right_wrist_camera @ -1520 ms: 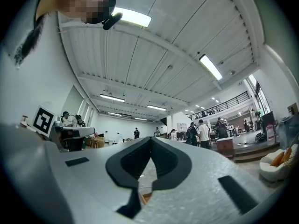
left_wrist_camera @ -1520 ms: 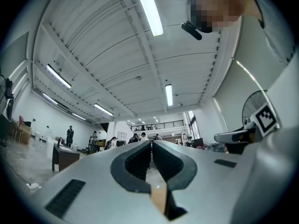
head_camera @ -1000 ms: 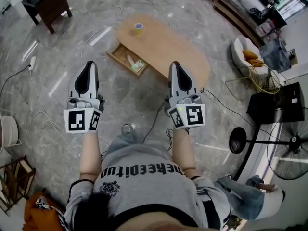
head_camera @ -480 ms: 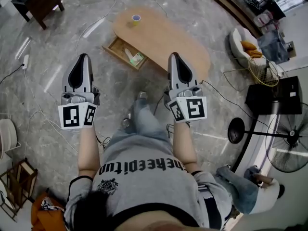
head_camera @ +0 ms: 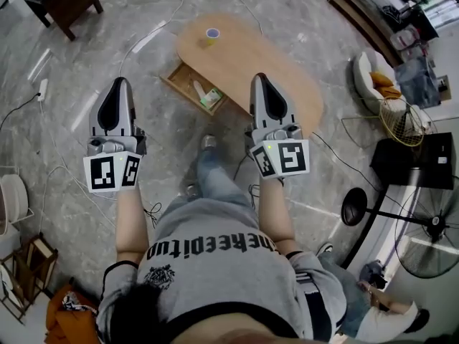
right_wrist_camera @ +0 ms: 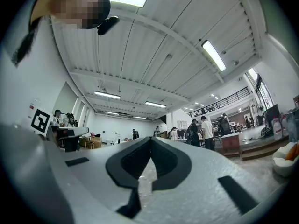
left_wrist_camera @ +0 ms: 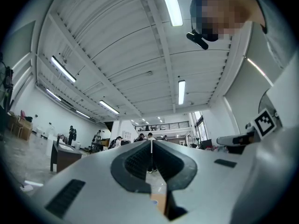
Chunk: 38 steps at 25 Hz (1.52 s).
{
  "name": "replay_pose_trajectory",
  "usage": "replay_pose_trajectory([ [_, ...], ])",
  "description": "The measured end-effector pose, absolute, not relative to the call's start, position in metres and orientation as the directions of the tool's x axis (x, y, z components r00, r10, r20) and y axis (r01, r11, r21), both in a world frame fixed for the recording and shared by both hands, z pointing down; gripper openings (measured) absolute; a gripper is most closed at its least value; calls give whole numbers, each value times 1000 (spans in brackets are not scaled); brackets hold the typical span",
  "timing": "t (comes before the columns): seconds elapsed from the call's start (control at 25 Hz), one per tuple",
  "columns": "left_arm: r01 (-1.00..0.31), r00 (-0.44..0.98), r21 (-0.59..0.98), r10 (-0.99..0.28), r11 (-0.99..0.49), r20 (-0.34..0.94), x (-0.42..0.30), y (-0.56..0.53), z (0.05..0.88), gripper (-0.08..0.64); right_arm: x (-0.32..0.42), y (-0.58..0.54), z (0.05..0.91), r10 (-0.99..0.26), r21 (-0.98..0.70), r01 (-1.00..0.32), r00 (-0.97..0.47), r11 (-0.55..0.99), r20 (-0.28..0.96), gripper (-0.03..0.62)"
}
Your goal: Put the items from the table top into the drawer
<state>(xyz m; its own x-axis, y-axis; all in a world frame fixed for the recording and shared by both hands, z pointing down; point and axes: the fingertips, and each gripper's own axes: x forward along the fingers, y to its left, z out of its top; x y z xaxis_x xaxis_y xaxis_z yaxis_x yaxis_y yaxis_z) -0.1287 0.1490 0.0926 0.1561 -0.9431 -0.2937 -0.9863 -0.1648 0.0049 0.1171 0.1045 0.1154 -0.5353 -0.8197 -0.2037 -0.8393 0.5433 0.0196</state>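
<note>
Wood-grain oval table point(head_camera: 251, 67) with open drawer point(head_camera: 188, 84) bears a small cup point(head_camera: 212, 34); left tongs point(head_camera: 120, 82) and right tongs point(head_camera: 259, 78) pressed together, empty.

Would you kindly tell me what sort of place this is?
Probably a big open-plan lab or studio hall: high ceiling with strip lights, a balcony railing, and a low oval table and floor fan on stone flooring.

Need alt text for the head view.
Seen from above, a person holds the left gripper and right gripper, both shut and empty, toward an oval table. A cup stands on it; its drawer is open.
</note>
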Motion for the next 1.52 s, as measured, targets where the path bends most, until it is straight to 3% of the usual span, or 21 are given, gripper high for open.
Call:
replay_pose_trajectory([
  [0.96, -989, 145, -20, -940, -146, -308, -104, -93, 97, 12, 127, -147, 139, -782, 15, -792, -606, 611, -146, 0],
  [1.52, -989, 150, -28, -950, -149, -274, -102, -172, 113, 12, 96, -233, 187, -727, -4, -728, -685, 686, -37, 0],
])
